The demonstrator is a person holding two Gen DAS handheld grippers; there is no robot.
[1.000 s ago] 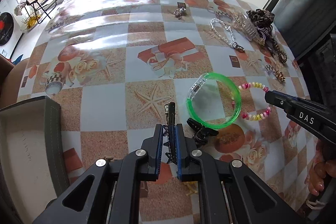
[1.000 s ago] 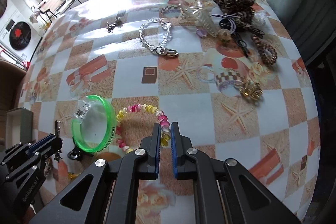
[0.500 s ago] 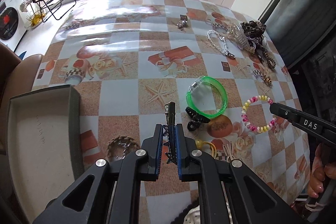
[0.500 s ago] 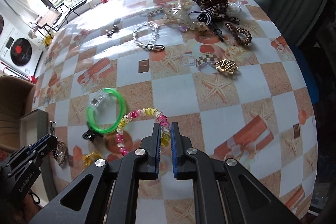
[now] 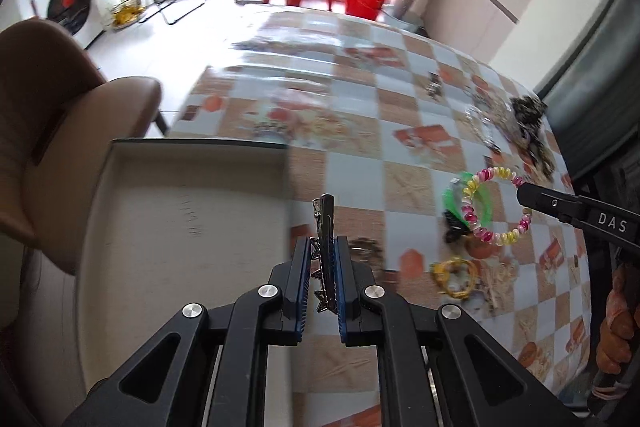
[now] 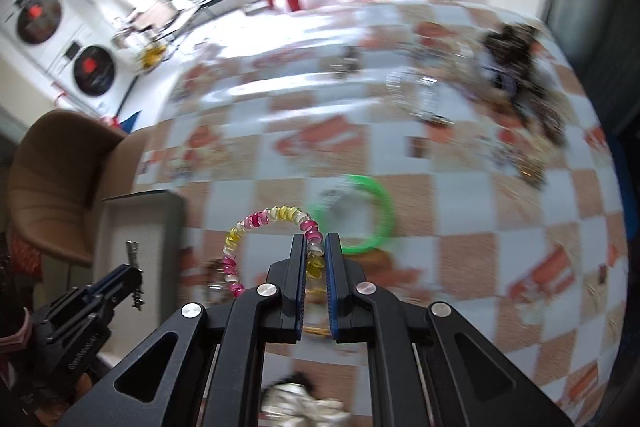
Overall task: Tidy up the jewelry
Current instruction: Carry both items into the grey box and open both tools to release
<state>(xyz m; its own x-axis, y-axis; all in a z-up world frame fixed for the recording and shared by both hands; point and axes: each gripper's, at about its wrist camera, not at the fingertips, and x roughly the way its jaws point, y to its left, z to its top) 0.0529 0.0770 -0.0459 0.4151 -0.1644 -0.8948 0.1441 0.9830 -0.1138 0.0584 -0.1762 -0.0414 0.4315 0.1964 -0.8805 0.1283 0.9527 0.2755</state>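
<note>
My left gripper (image 5: 322, 247) is shut on a dark metal hair clip (image 5: 326, 227) and holds it in the air just right of the open beige-lined box (image 5: 180, 227). My right gripper (image 6: 314, 247) is shut on a pink, yellow and white bead bracelet (image 6: 256, 227) and holds it lifted above the table; the bracelet also shows in the left wrist view (image 5: 494, 205). The left gripper (image 6: 128, 277) with the clip shows at the lower left of the right wrist view, over the box (image 6: 140, 223). A green bangle (image 6: 370, 215) lies on the table behind the bracelet.
More jewelry lies at the table's far right: a leopard scrunchie (image 6: 516, 47), a silver chain (image 6: 416, 95), a gold piece (image 6: 530, 171). A yellow hair tie (image 5: 456, 277) and a black claw clip (image 5: 454, 227) lie near the green bangle (image 5: 468, 201). A brown chair (image 5: 60, 131) stands left of the box.
Both grippers have risen and swung left toward the box. The right gripper has lifted the bead bracelet off the table. The left still holds the clip.
</note>
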